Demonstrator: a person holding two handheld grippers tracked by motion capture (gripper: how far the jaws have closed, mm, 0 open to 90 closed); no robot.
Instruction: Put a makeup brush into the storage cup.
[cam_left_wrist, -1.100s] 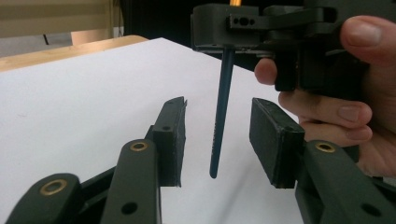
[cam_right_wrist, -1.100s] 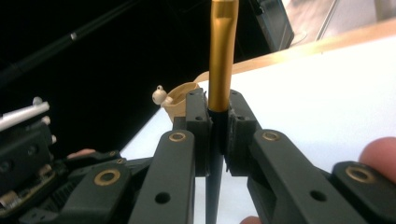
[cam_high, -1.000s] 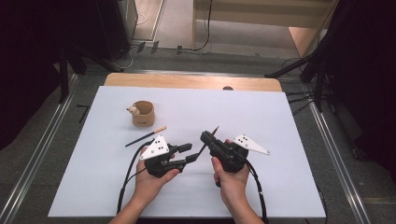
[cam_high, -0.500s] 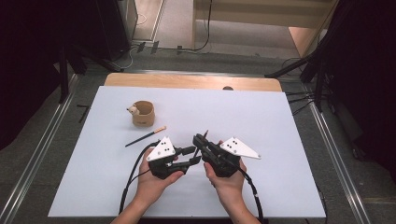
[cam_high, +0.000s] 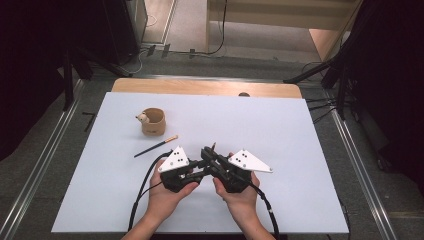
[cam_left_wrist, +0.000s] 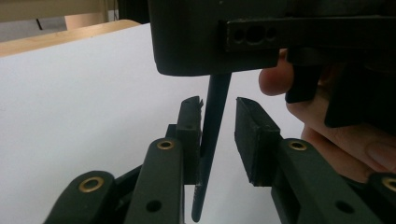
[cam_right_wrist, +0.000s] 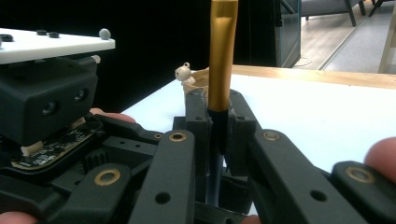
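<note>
We count two chopsticks: our right gripper (cam_right_wrist: 219, 121) clamps one chopstick (cam_right_wrist: 221, 60); our left gripper (cam_left_wrist: 218, 128), jaws just closing, straddles its tip ungripped. The other chopstick (cam_high: 156, 146) lies beside one cup (cam_high: 152, 121) near the table's (cam_high: 300, 130) far-left corner.

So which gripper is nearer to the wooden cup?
Left. The left gripper sits below and slightly right of the wooden cup; the right gripper is beside it, a bit farther right.

A wooden table (cam_high: 205, 87) carries a large white board (cam_high: 280, 125) that covers nearly all of its top, and directly on this board stand 1 small tan cup (cam_high: 153, 121) and, just beside it, 1 dark chopstick (cam_high: 155, 146) lying flat.
</note>
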